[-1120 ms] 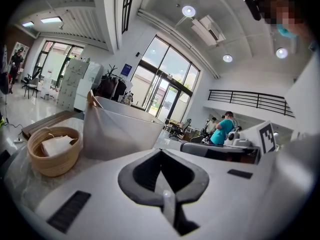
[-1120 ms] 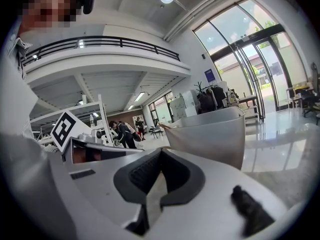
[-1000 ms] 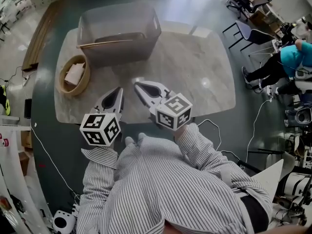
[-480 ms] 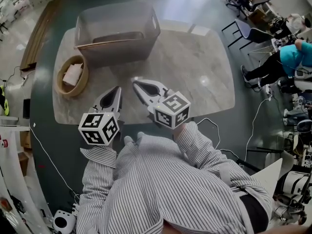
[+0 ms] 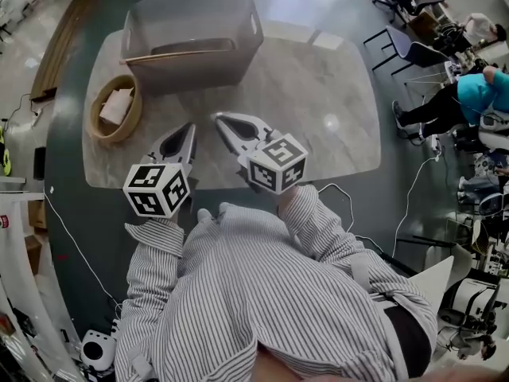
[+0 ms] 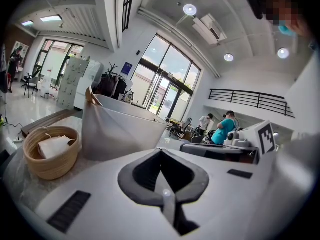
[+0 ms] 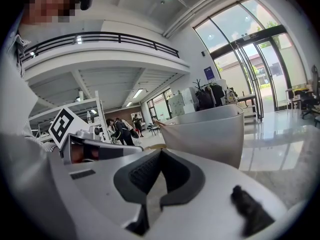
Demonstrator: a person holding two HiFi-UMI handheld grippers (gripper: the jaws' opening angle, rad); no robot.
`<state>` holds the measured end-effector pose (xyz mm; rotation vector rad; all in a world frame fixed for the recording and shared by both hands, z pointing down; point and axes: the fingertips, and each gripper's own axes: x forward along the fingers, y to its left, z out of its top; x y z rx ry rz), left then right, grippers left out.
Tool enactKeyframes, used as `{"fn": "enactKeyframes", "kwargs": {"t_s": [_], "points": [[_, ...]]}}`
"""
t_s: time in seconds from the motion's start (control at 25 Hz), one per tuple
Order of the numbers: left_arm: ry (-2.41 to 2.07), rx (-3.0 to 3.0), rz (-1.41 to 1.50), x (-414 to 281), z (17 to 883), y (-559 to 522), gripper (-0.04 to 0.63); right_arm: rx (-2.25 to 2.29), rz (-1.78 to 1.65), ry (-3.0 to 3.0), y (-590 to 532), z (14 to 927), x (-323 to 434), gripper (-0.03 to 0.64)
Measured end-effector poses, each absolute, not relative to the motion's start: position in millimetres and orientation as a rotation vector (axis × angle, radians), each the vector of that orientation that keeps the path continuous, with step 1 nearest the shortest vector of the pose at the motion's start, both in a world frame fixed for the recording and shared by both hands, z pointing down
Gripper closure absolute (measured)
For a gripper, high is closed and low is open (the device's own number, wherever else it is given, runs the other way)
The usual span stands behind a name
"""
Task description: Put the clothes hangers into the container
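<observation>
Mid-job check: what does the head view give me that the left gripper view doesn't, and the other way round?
Head view only: the whole table, the full length of the wooden hanger lying in the bin, and the person's striped shirt.
Left gripper view only: the glass doors, the ceiling lights, and a close look at the left gripper, its jaws shut with nothing between them.
Both: the bin, the basket with paper in it, and the right gripper.
</observation>
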<state>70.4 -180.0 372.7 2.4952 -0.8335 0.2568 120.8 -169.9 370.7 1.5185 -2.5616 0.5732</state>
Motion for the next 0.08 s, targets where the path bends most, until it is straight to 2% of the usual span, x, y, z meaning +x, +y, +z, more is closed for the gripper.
{"fn": "enactKeyframes", "kwargs": {"t_s": [0.08], "points": [[-0.832, 2.497, 0.258, 68.9, 373.6, -182.7, 0.586, 1.523, 0.577, -2.559, -172.7, 372.0, 120.8, 0.603]]}}
